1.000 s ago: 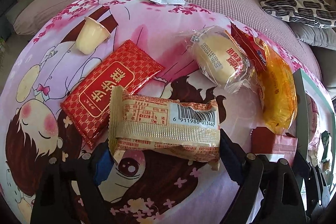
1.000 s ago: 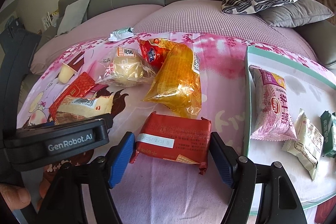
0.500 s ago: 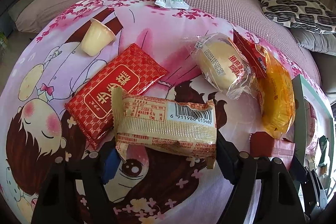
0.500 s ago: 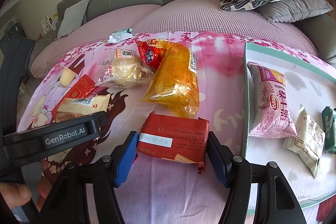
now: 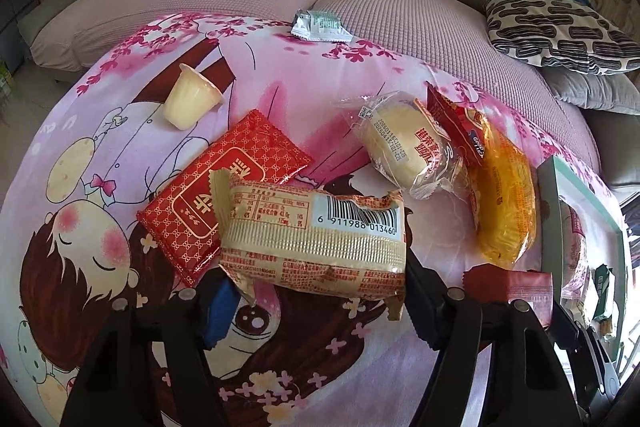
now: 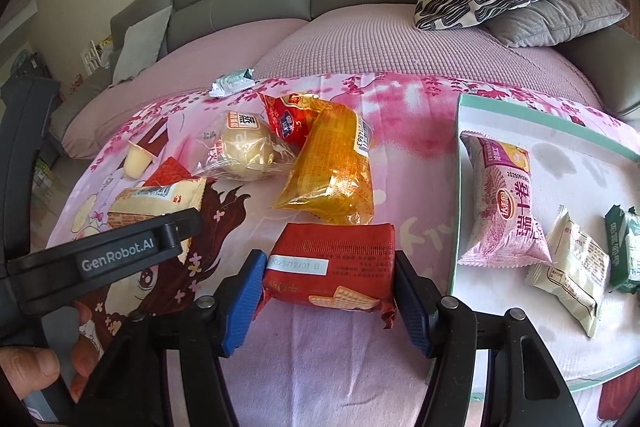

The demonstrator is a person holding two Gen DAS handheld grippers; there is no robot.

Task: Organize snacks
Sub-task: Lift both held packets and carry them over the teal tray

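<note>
Fingers of the left gripper (image 5: 316, 303) have just closed onto a beige wafer pack (image 5: 316, 243); the right gripper (image 6: 330, 293) likewise clamps a red packet (image 6: 334, 263) beside the tray (image 6: 456, 227), lift-off seemingly imminent.

Lighting: bright daylight, soft shadows. Glare: on the orange packet (image 6: 332, 167). Focus: sharp throughout. Distortion: strong fisheye bending; dark vignette at corners.
</note>
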